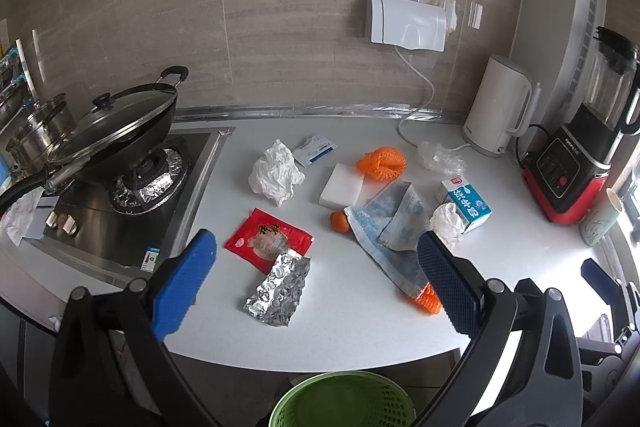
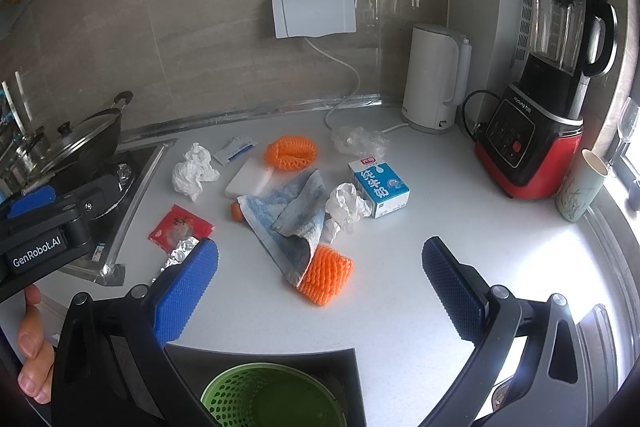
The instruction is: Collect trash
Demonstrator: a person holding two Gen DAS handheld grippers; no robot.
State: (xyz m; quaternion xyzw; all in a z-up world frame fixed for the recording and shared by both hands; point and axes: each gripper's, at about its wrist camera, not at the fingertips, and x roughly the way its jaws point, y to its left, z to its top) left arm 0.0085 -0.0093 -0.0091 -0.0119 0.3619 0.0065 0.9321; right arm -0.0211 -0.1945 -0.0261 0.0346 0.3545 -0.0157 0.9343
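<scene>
Trash lies on the white counter (image 1: 348, 327): a crumpled foil piece (image 1: 280, 289), a red snack packet (image 1: 267, 241), crumpled white paper (image 1: 275, 173), two orange foam nets (image 1: 381, 163) (image 2: 326, 273), a milk carton (image 1: 466, 203), clear plastic (image 1: 440, 157) and a blue-grey cloth (image 1: 396, 231). A green bin (image 1: 344, 403) stands below the counter's front edge. My left gripper (image 1: 316, 283) is open and empty above the foil. My right gripper (image 2: 320, 291) is open and empty, above the near orange net. The carton (image 2: 380, 189) and bin (image 2: 272, 399) also show in the right wrist view.
A gas hob with a lidded wok (image 1: 116, 131) and a steel pot (image 1: 40, 135) is on the left. A white kettle (image 1: 498, 107), a red-based blender (image 1: 580, 147) and a cup (image 1: 600, 223) stand at the right. A white block (image 1: 342, 185) and a small packet (image 1: 314, 149) lie mid-counter.
</scene>
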